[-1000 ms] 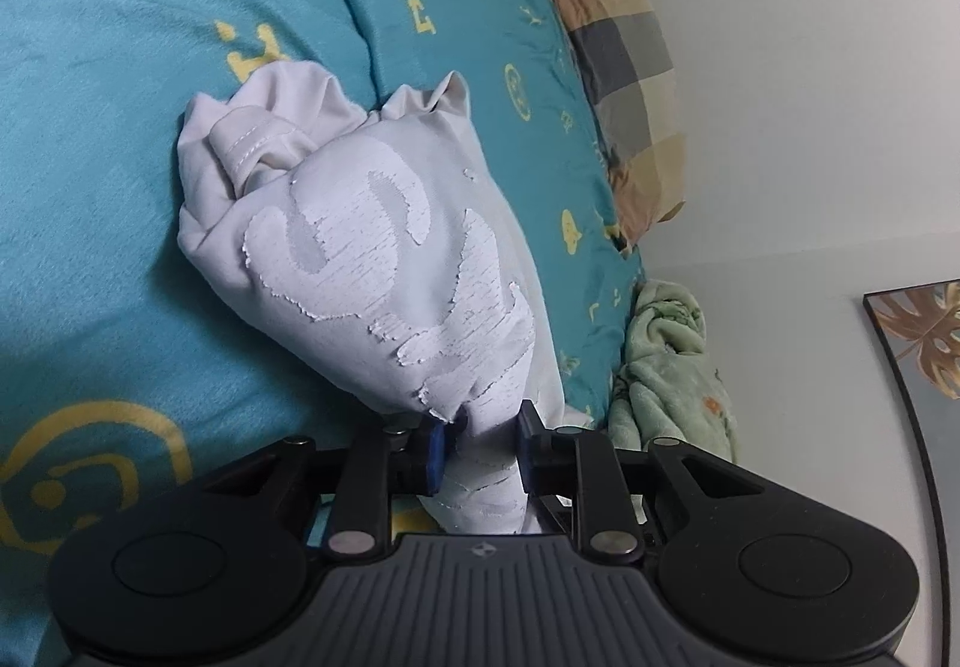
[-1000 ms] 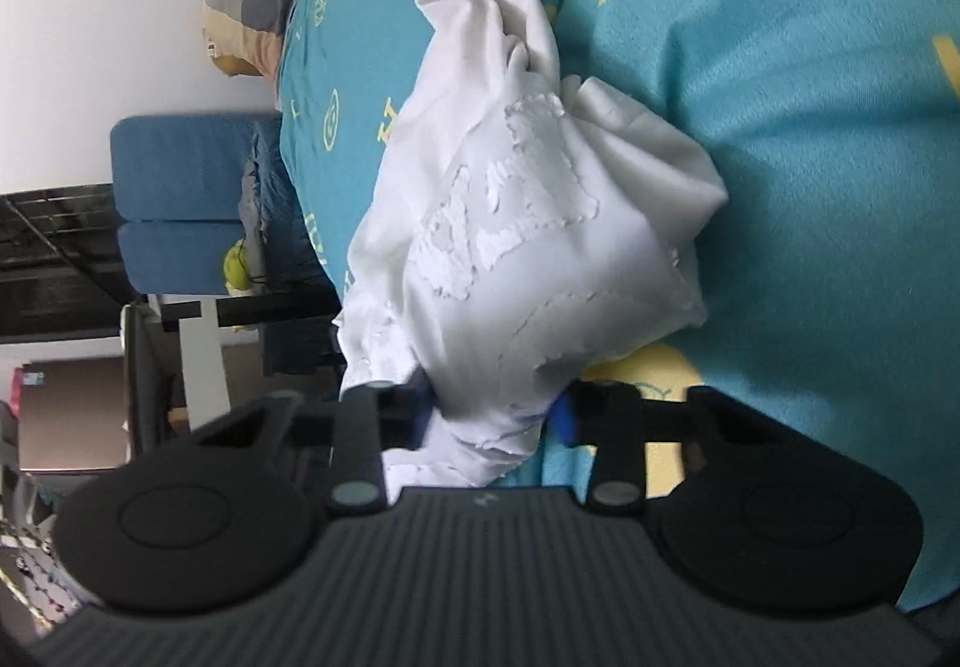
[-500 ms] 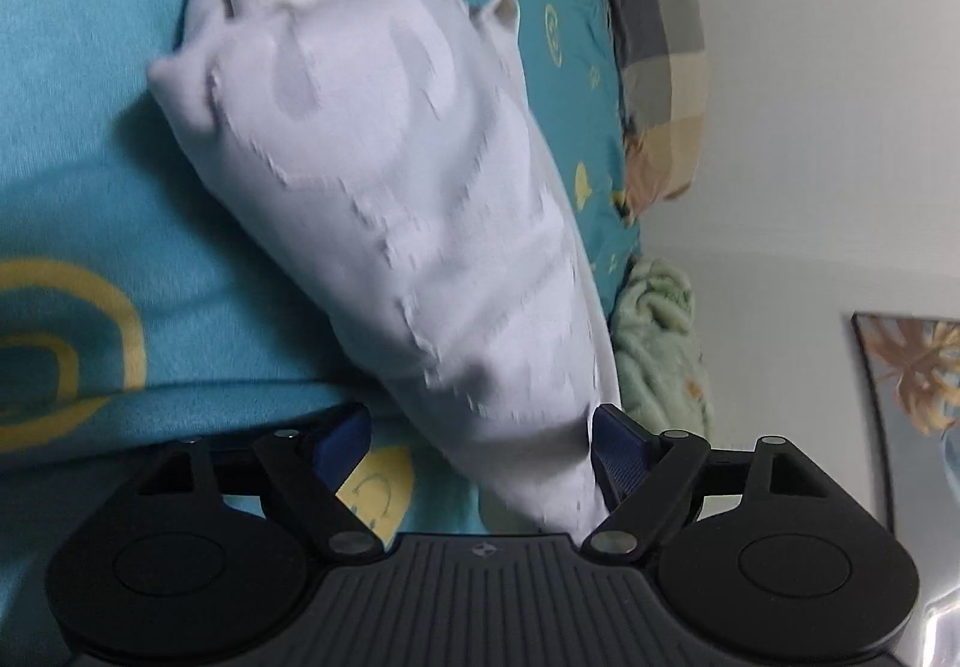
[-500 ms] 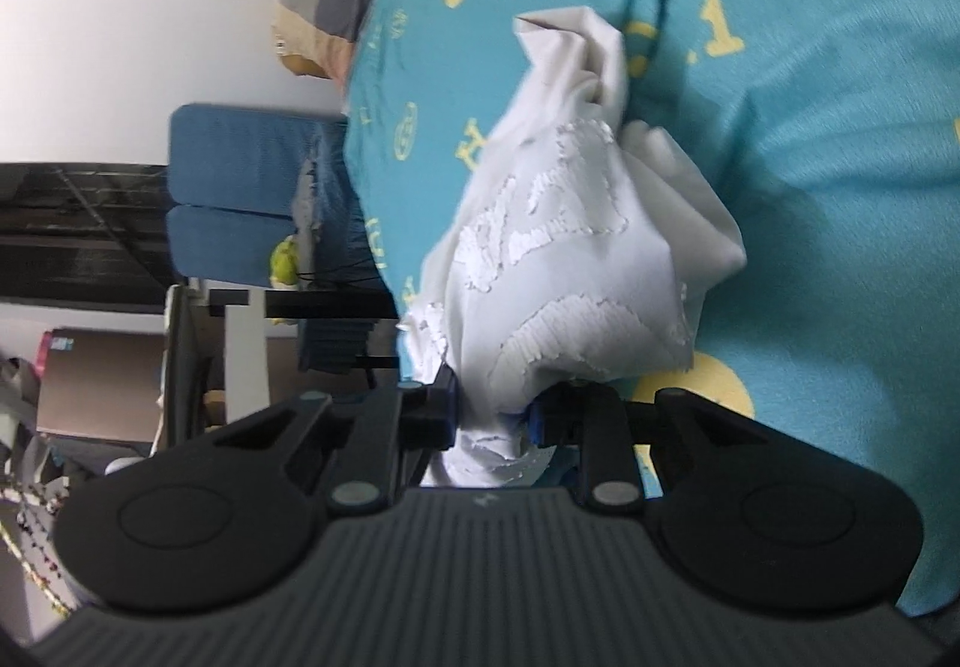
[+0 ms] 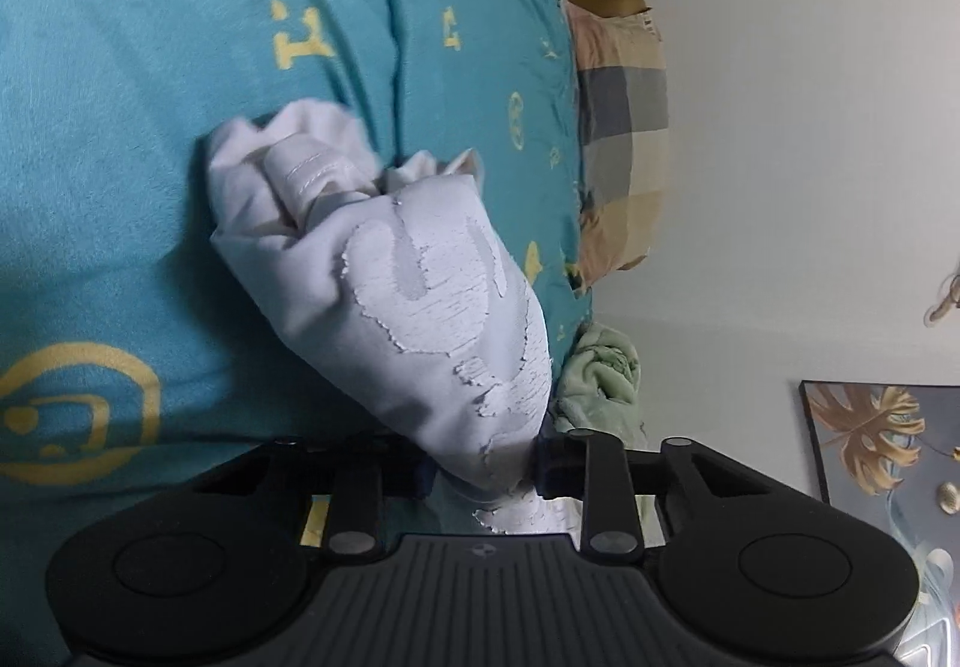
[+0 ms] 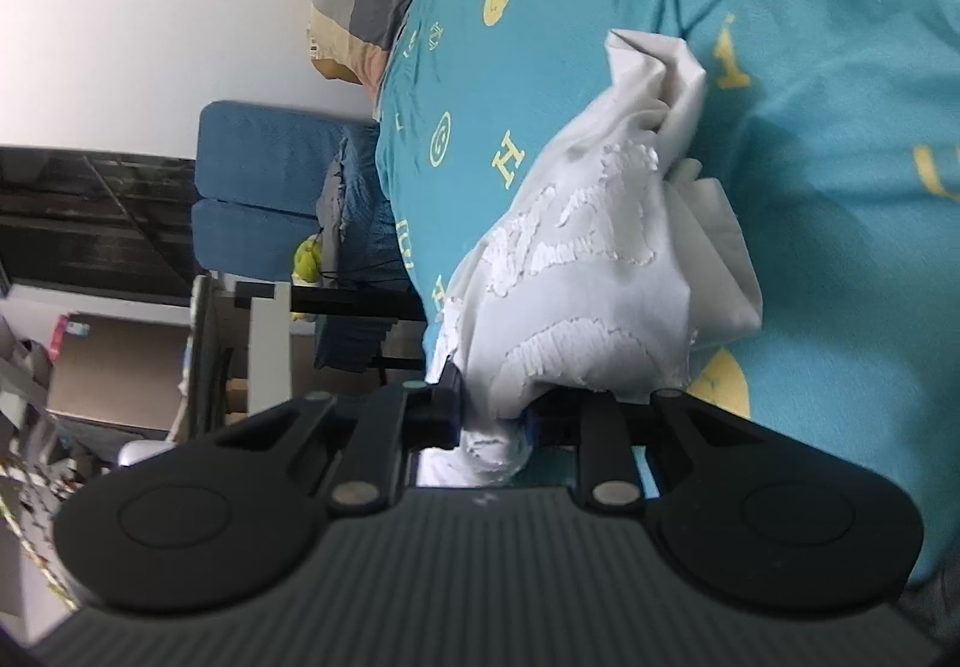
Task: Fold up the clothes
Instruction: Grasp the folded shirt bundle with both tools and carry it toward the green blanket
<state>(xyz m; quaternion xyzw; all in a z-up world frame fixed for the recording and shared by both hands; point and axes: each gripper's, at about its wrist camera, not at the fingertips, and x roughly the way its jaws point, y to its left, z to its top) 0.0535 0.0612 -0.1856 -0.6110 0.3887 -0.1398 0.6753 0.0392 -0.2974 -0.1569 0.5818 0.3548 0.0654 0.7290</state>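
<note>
A crumpled white garment (image 5: 408,307) with a raised white print hangs bunched above the teal bedspread (image 5: 150,127). My left gripper (image 5: 483,469) has its jaws closing on the garment's lower end, and the cloth fills the gap between the pads. In the right wrist view the same white garment (image 6: 600,295) bulges over the teal bedspread (image 6: 840,247). My right gripper (image 6: 491,418) is shut on another bunched part of it, with a fold of cloth sticking out below the pads. The rest of the garment droops toward the bed.
A checked pillow (image 5: 624,127) lies at the bed's far edge by the white wall. A green cloth (image 5: 600,379) is wedged beside the bed, and a framed leaf picture (image 5: 882,457) leans at the right. Blue cushions (image 6: 270,187) and cluttered furniture (image 6: 120,367) stand past the bed's left side.
The left jaws opened wide around the garment and have closed on it again. The right gripper has tightened its grip and lifted, pulling the cloth up.
</note>
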